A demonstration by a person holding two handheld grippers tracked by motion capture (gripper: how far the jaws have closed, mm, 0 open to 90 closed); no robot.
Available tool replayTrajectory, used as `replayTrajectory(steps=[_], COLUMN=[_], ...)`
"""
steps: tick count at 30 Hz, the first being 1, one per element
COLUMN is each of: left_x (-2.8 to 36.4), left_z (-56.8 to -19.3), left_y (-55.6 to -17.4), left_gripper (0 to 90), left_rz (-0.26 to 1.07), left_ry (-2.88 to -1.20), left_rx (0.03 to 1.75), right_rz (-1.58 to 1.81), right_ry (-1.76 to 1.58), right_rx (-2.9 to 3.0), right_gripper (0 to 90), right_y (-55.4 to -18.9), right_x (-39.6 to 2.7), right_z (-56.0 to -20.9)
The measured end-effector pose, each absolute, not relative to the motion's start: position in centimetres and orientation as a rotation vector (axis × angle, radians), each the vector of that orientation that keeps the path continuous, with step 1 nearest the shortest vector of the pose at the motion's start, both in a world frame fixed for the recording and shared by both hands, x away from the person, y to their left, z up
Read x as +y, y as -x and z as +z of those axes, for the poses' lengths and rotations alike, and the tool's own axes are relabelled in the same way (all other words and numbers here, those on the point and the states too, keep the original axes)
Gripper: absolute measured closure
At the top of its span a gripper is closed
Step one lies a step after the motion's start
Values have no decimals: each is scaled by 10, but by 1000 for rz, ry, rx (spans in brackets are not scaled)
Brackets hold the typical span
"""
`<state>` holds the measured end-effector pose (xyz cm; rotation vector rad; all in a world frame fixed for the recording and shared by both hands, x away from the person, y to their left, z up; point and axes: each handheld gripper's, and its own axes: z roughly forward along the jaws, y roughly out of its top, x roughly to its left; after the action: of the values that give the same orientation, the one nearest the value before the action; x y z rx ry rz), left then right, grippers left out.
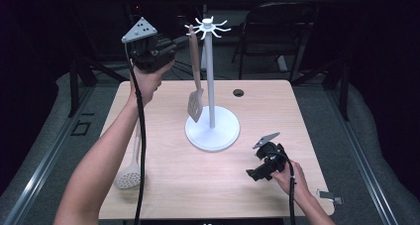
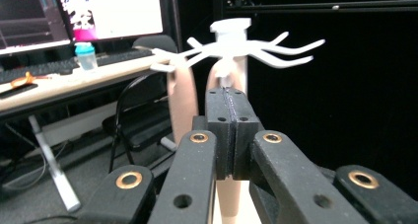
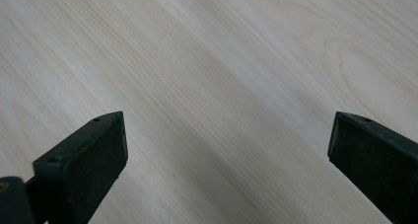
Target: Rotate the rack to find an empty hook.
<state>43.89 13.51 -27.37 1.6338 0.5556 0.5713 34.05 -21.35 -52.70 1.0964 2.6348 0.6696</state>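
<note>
The spatula [image 1: 195,93] hangs by its handle from a hook of the white rack [image 1: 212,131] at the table's middle; a skimmer [image 1: 130,173] lies flat at the left. To clear the hook, I'd draw straight back without nudging that handle. The left gripper [image 2: 227,128], raised just beside the hooks, is pressed closed on nothing. The right gripper [image 1: 258,169] hovers low, jaws spread wide, empty.

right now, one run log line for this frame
left gripper shut, raised by rack | slotted spatula hanging | right gripper open above table
</note>
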Motion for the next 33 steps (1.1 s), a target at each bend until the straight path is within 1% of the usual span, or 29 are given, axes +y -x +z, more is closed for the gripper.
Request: replayTrajectory(steps=[9, 18, 20, 23, 28, 29, 31, 32, 33], left_x=[133, 134, 136, 141, 150, 151, 154, 156, 157], left_z=[-267, -270, -272, -278, -289, -292, -296, -300, -301], left_y=[-443, -447, -446, -444, -443, -443, -443, -444, -444], left_gripper=[900, 900, 840, 825, 764, 746, 678, 671, 644], left_rz=[584, 582, 576, 573, 567, 568, 563, 563, 566], left_ry=[-1629, -1618, -1616, -1614, -1629, -1629, -1633, -1635, -1638], left_rx=[568, 597, 600, 609, 629, 637, 659, 666, 675], right_rz=[652, 650, 657, 664, 663, 660, 672, 679, 674], right_ry=[-1088, -1087, -1088, -1089, -1083, -1082, -1090, -1093, -1091], right_rx=[2640, 2644, 2643, 2640, 2642, 2643, 2634, 2638, 2639], right_gripper=[12, 13, 12, 13, 13, 12, 13, 13, 13], right_y=[-340, -340, -340, -340, -340, -340, -340, -340, -340], right_x=[-215, -215, -215, -215, -214, -214, -213, -213, -213], right_z=[-526, -525, -526, -526, -526, -526, -527, -527, -527])
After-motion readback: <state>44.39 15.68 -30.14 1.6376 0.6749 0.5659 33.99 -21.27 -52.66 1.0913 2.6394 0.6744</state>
